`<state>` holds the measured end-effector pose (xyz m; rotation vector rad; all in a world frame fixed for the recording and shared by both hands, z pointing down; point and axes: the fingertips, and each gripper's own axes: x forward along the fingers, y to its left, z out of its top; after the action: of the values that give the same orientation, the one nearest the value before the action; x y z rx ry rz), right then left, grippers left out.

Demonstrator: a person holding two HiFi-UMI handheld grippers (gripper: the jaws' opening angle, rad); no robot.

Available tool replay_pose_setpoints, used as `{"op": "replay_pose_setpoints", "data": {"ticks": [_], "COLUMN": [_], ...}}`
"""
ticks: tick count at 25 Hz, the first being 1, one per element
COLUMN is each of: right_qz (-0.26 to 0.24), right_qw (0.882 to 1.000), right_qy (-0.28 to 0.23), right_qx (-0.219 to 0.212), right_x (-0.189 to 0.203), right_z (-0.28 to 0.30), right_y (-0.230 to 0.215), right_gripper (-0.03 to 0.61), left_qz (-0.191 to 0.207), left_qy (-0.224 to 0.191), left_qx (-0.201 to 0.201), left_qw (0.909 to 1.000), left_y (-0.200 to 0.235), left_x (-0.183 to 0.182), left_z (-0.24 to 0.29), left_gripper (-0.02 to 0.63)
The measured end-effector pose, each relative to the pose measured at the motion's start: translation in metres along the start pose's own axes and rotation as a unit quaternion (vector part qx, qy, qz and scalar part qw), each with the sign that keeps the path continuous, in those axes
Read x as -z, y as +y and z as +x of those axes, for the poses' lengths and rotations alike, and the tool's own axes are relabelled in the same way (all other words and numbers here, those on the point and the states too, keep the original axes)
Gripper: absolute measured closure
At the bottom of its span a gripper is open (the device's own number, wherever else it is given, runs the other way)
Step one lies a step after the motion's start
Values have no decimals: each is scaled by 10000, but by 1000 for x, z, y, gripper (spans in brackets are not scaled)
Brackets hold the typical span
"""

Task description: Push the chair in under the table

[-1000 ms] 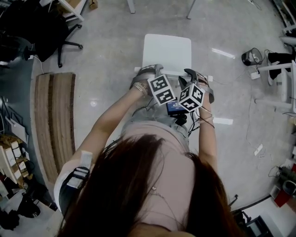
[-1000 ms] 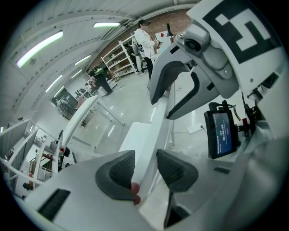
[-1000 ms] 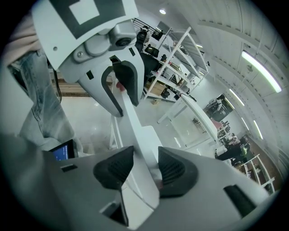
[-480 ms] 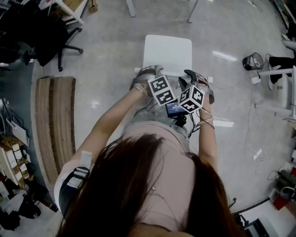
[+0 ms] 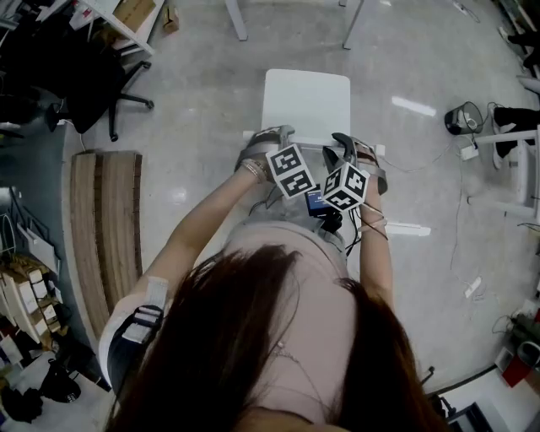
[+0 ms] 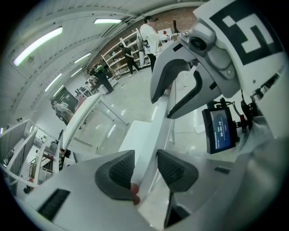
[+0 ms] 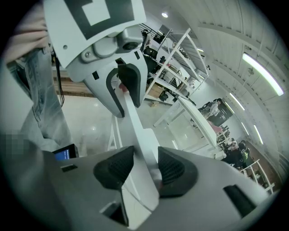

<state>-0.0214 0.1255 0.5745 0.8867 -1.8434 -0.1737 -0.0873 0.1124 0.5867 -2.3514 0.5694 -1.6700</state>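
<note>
A white chair [image 5: 305, 97] stands on the grey floor just short of a white table, whose legs [image 5: 236, 18] show at the top of the head view. Both grippers hold the top edge of its backrest. My left gripper [image 5: 270, 137] is at the backrest's left part, and my right gripper [image 5: 348, 145] at its right part. In the left gripper view the backrest [image 6: 156, 135] runs between the dark pads [image 6: 121, 170], which press on it. The right gripper view shows the same: the backrest [image 7: 143, 149] is clamped between its pads [image 7: 172, 169]. The table top [image 6: 83, 118] lies beyond the seat.
A black office chair [image 5: 93, 72] stands at the far left, with a slatted wooden pallet [image 5: 105, 228] below it. Cables and small devices [image 5: 462, 118] lie on the floor at the right, beside a white rack [image 5: 515, 164]. Shelves and people are far behind the table.
The chair and both grippers have moved forward toward the table; its legs show further into the top of the head view and the floor items have slid down. Both grips are unchanged.
</note>
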Motion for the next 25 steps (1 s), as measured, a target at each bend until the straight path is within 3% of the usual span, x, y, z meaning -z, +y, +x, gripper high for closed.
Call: {"op": "replay_pose_setpoints", "data": {"ticks": [9, 14, 25], "right_qz": [13, -18, -132], "right_qw": [10000, 10000, 9998], "right_qy": [-21, -20, -110], "right_qx": [-20, -66, -95], "right_x": [1, 7, 11], "right_z": [5, 28, 50], "right_y": [-16, -52, -88], "right_gripper": [408, 408, 408], "left_qz": [-11, -33, -56], "left_qy": [36, 71, 115], "left_qx": [-47, -34, -83], "left_qw": [10000, 10000, 9999], "left_y": [13, 43, 74], "left_x": [-9, -28, -46], "left_z": [6, 29, 51], "left_gripper": [451, 451, 449]}}
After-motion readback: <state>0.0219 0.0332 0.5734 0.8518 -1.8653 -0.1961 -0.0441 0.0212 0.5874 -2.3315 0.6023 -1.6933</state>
